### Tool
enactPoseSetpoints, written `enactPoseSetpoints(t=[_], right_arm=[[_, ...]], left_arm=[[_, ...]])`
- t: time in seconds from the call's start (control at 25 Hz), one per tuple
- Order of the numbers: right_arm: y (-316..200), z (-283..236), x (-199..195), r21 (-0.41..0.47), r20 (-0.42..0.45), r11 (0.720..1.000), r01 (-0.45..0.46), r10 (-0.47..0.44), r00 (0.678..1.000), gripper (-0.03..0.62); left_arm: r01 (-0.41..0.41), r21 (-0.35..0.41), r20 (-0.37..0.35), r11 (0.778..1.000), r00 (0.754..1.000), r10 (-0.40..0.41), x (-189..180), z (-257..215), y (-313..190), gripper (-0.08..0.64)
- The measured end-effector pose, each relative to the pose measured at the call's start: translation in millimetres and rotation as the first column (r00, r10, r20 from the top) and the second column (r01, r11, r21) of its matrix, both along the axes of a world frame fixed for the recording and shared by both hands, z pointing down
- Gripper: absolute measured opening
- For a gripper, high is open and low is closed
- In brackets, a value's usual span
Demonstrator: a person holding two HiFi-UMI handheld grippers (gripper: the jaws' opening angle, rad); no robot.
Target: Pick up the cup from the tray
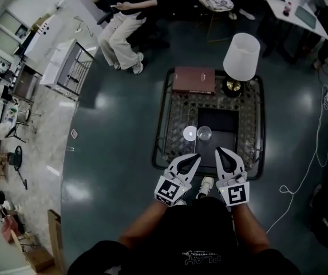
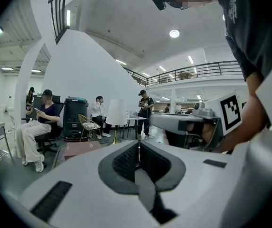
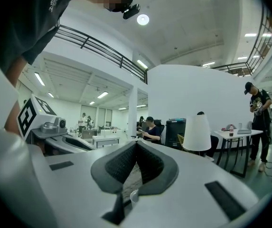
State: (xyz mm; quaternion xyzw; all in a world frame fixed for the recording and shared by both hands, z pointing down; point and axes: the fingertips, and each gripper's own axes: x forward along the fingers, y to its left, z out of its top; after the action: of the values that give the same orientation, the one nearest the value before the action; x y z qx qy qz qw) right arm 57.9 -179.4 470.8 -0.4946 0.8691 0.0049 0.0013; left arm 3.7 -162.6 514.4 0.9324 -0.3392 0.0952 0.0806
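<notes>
Cup [image 1: 204, 133], clear glass, stands at the near left corner of the tray [image 1: 224, 125], with a white round object [image 1: 189, 133] just beside the tray. My left claw [image 1: 196, 156] and right claw [image 1: 218, 150] hover nearer me than the tray, both fully narrow and empty. I judge this an approach posture, not yet opened to grasp.

No word or number can be read with certainty. A pale print is borne on the person's dark shirt [image 1: 201, 257]; in the head view it is seen upside down and too small to be made out, and in both gripper views it is blurred. Black-and-white square coded markers are carried on the cubes of the left claw [image 1: 196, 156] and the right claw [image 1: 218, 150], without letters.
</notes>
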Motion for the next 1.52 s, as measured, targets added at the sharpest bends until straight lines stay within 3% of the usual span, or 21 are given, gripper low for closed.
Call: enactPoseSetpoints(t=[0.44, 0.88, 1.16, 1.52], right_arm=[[-36.1, 17.1, 42.5, -0.039, 0.013, 0.999, -0.003, 0.004, 1.0, 0.009], [-36.9, 39.6, 42.4, -0.101, 0.003, 0.995, 0.012, -0.011, 1.0, 0.009], [-42.5, 64.7, 34.2, -0.154, -0.026, 0.988, 0.013, -0.017, 1.0, 0.009], [-54.8, 103.0, 17.3, -0.209, -0.018, 0.978, 0.009, -0.014, 1.0, 0.009]], left_arm=[[0.1, 0.01, 0.042, 0.995, 0.994, -0.1, 7.4, 12.4, -34.7, 0.014], [0.142, -0.029, 0.072, 0.989, 0.988, -0.14, 2.2, 49.8, -51.9, 0.013], [0.137, -0.052, 0.085, 0.989, 0.988, -0.132, -2.0, 74.1, -69.2, 0.013], [0.058, -0.046, 0.138, 0.997, 0.989, -0.051, 3.4, 113.5, -73.5, 0.014]])
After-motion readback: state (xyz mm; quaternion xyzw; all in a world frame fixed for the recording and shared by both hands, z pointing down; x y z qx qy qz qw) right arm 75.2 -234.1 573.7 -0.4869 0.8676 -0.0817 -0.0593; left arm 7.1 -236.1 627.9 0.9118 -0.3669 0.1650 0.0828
